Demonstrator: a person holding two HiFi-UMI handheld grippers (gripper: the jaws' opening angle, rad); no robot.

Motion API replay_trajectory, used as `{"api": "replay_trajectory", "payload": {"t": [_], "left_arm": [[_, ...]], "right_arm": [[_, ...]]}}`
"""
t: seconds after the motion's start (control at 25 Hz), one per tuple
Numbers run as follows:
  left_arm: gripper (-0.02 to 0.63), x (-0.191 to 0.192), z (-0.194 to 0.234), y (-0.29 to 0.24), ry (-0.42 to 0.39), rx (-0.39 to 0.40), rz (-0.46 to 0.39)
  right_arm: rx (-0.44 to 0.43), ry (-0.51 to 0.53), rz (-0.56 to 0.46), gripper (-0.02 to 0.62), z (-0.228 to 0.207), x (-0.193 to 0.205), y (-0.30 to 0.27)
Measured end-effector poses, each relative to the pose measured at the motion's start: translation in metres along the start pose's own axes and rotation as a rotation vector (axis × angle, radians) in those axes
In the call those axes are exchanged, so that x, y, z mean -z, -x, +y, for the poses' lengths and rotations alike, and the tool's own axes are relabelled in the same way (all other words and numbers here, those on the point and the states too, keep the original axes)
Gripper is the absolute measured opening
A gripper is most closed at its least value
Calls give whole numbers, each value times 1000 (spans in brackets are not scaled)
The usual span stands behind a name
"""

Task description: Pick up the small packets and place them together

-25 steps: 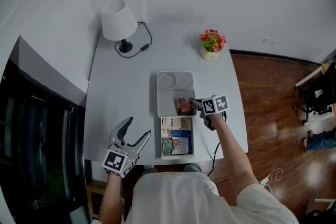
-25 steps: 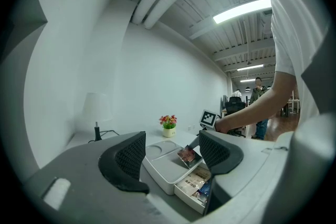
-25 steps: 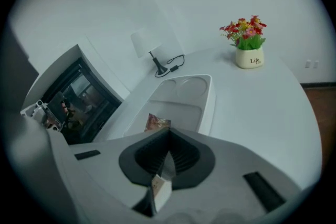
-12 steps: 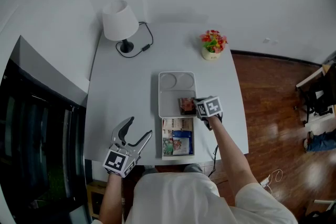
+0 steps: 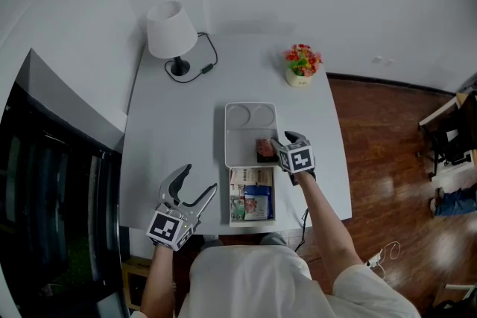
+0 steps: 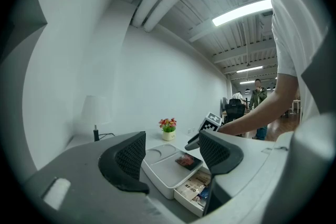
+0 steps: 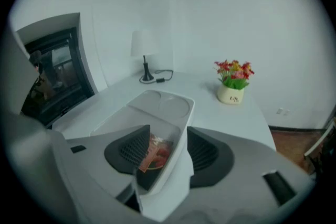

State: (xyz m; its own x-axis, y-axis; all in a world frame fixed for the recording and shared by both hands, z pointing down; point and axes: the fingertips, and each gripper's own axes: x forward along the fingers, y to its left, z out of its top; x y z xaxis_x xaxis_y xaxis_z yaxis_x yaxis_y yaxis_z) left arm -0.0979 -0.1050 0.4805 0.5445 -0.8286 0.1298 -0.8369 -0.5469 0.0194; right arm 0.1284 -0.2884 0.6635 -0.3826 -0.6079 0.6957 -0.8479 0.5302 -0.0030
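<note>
Now the right gripper's fingers have just been opening, loose around the small red foil packet at the white plastic tray's right edge. Withdrawing carelessly could snag it. The left gripper's fingers gape empty.

A pale grey table is seen in the middle of the head view, running from the upper centre down to the lower centre. A white-shaded lamp is stood at its upper left corner, with a black cord looped just beside the base. A small flower pot is set at the upper right. A white tray is laid at the centre, and an open box is placed directly below it, touching its lower edge.
</note>
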Motion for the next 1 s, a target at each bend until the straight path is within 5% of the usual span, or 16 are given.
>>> {"api": "replay_trajectory", "payload": {"t": [0.24, 0.4, 0.48, 0.56, 0.72, 1.0], "left_arm": [[325, -13, -5, -4, -11, 12, -35], [325, -22, -8, -4, -22, 12, -62], [328, -26, -8, 0, -22, 1, -75], [328, -30, -9, 5, -13, -11, -91], [328, -34, -13, 14, -12, -19, -105], [333, -40, -19, 26, -32, -28, -138]], "right_arm": [[-28, 1, -473, 238, 15, -87, 101], [-45, 2, -681, 238, 33, -114, 176], [-63, 0, -764, 328, 46, -117, 210], [-54, 9, -824, 328, 58, -111, 238], [-2, 48, -855, 445, 75, -85, 269], [38, 32, -870, 443, 94, -53, 295]]}}
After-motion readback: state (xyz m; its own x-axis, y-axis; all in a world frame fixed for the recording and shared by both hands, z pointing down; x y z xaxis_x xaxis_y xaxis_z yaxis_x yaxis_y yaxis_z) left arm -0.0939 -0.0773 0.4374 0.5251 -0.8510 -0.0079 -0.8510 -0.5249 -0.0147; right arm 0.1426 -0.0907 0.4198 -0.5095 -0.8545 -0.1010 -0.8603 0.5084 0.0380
